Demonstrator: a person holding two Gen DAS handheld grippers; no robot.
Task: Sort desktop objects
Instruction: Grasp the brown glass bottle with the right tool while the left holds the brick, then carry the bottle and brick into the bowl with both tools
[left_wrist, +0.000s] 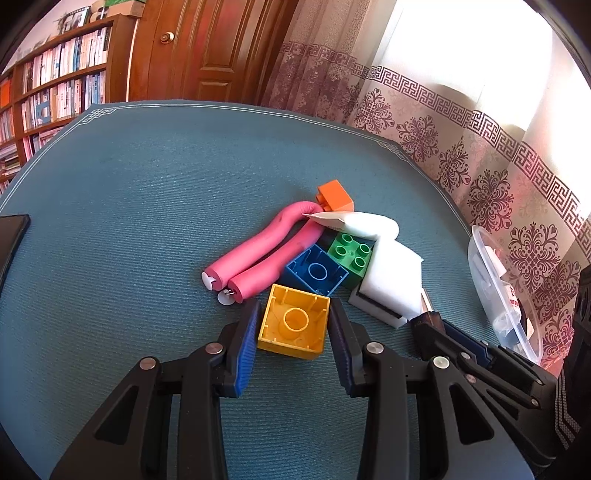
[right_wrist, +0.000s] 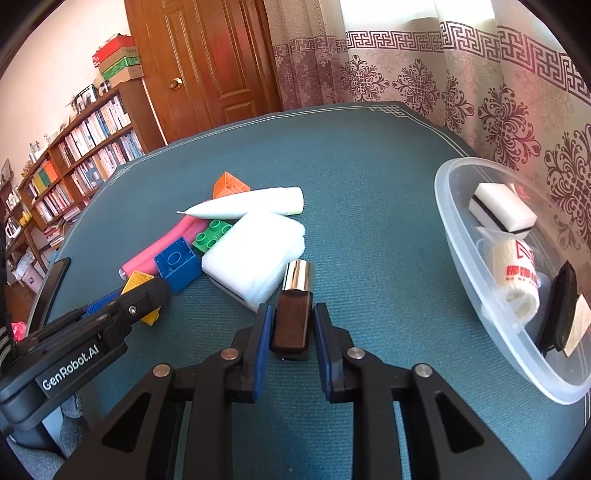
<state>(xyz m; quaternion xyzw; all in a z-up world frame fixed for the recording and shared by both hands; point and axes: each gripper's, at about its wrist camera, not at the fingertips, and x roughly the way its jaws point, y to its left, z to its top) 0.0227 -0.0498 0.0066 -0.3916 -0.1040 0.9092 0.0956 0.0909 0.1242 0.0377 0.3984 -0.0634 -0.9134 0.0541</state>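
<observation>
**A:** Desktop objects lay scattered on a teal table mat (right_wrist: 369, 166). What was nearest the cameras?

**B:** Nearest the left wrist camera, the left gripper (left_wrist: 293, 314) was clenched on a yellow block (left_wrist: 293, 326), which sat upside down on the mat with its hollow underside facing up. Its blue pads (left_wrist: 247, 343) pressed the block's two sides. Nearest the right wrist camera, the right gripper (right_wrist: 292, 325) was clamped on a small brown bottle (right_wrist: 291, 325) with a shiny metal cap, lying on the mat with the cap pointing away.

**A:** And just beyond those?

**B:** Behind the yellow block lay a blue block (left_wrist: 317, 271), also hollow side up, touching a green block (left_wrist: 351, 254) with its studs upward. Beside them to the left lay a bent pink foam roller (left_wrist: 266, 247). A white folded cloth (right_wrist: 255, 251) sat just beyond the bottle, on top of a white sponge with a dark stripe (left_wrist: 373, 308).

**A:** Further back?

**B:** A white tapered tube (right_wrist: 251, 206) rested across the pile, and an orange block (left_wrist: 334, 197) lay behind it.

**A:** Anything off to the side?

**B:** To the right stood a clear plastic tub (right_wrist: 458, 236) holding another white sponge (right_wrist: 502, 212), a rolled bandage with red print (right_wrist: 517, 277) and a black item I could not identify. Farthest away were a wooden door (right_wrist: 207, 55), a bookshelf (right_wrist: 74, 166) and patterned curtains (right_wrist: 424, 74).
</observation>
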